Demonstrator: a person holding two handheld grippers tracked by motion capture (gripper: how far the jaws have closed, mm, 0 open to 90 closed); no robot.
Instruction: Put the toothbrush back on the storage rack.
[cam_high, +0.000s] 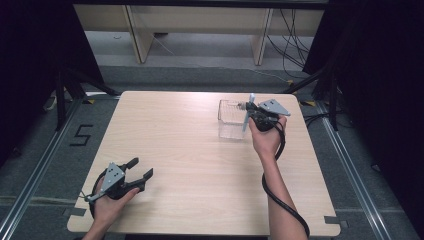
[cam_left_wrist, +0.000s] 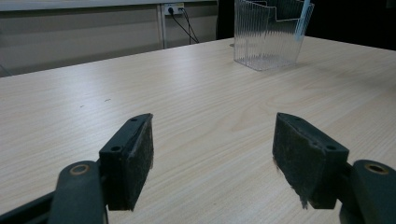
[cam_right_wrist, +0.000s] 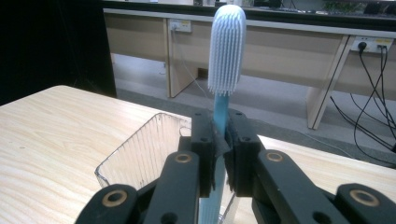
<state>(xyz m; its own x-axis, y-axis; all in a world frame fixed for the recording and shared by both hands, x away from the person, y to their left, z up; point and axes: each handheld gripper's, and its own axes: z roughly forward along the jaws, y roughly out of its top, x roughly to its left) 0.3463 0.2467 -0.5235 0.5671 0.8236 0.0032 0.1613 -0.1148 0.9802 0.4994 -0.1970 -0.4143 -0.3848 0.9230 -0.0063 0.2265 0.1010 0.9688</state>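
Note:
A light blue toothbrush (cam_right_wrist: 226, 51) stands upright with its bristled head on top, and my right gripper (cam_right_wrist: 220, 140) is shut on its handle. In the high view the toothbrush (cam_high: 248, 112) hangs over the near right corner of a clear ribbed plastic holder (cam_high: 231, 119), with the right gripper (cam_high: 254, 116) at that holder's right side. The handle's lower end is hidden behind the jaws. Near the table's front left, my left gripper (cam_high: 141, 169) rests open with nothing between its pads (cam_left_wrist: 133, 156). The holder (cam_left_wrist: 268, 35) stands far off in the left gripper view.
The light wooden table (cam_high: 180, 165) is bare apart from the holder. Beyond its far edge are wooden bench legs (cam_high: 141, 37) and dangling cables (cam_high: 295, 45). Black stands flank both sides of the table.

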